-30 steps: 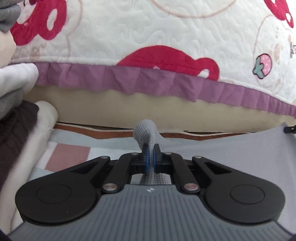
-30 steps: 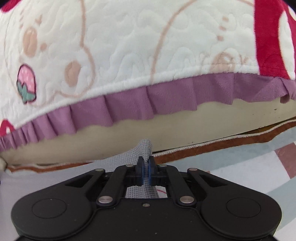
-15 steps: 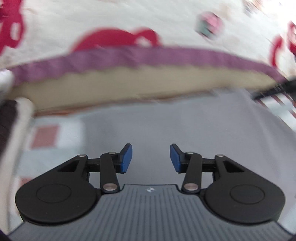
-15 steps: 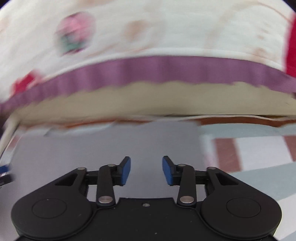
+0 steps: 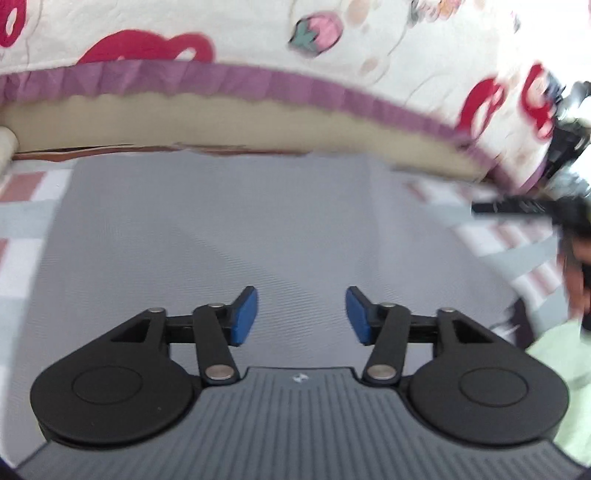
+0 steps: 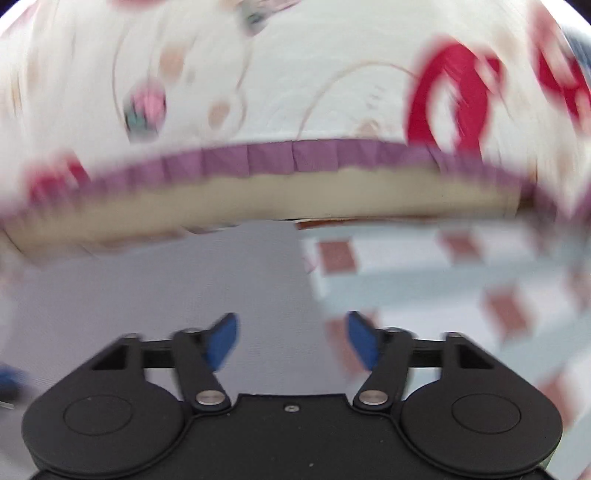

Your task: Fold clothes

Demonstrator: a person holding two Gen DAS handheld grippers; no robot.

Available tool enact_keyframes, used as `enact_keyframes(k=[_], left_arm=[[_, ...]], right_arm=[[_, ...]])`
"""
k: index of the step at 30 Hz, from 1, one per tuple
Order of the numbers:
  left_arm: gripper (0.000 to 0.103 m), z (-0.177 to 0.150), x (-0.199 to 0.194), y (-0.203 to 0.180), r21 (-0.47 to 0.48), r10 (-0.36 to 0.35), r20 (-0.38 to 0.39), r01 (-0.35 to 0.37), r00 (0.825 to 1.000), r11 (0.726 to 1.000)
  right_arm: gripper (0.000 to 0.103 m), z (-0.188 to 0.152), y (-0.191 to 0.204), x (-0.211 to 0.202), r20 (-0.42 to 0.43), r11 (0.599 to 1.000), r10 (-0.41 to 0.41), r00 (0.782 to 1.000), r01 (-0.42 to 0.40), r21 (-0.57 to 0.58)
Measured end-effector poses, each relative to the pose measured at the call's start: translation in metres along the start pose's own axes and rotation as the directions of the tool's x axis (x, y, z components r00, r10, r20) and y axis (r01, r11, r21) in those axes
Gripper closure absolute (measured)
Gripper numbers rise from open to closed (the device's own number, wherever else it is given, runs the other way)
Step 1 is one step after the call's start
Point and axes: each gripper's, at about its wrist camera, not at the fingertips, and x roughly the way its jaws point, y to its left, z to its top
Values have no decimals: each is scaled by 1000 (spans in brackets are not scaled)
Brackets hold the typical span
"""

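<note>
Lying flat across mid-frame, the grey garment [image 5: 221, 229] was spread smooth for folding; both the left gripper [image 5: 301, 317] and right gripper [image 6: 290, 343] hovered above it, jaws wide, holding nothing (right view blurred).

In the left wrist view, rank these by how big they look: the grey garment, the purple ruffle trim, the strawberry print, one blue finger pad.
1. grey garment, filling most of the middle
2. purple ruffle trim, a long thin band
3. strawberry print and blue finger pad: look alike; the pad is far nearer the camera, so no ranking.
</note>
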Motion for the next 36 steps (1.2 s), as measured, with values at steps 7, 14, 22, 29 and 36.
enact_keyframes(k=[7,14,22,29,36], left_arm=[[47,-17,12,-26,-14,3,-90,-4,996,1000],[47,-27,18,-39,108,96,-115,-83,989,991],[48,-29,10,-28,-18,54,15,-54,998,998],[48,-25,22,7,-166,38,-6,-38,999,985],[47,-33,2,33,-224,152,-55,-160,987,961]], right_arm=[[29,-87,-61,-19,-146,849,157,977,-58,526],[29,-105,-66,-6,-16,753,143,990,-98,650],[51,-109,-81,23,128,562,152,980,-192,805],[92,-105,-76,32,99,649,128,987,-158,744],[93,-48,-35,15,137,804,225,965,-263,533]])
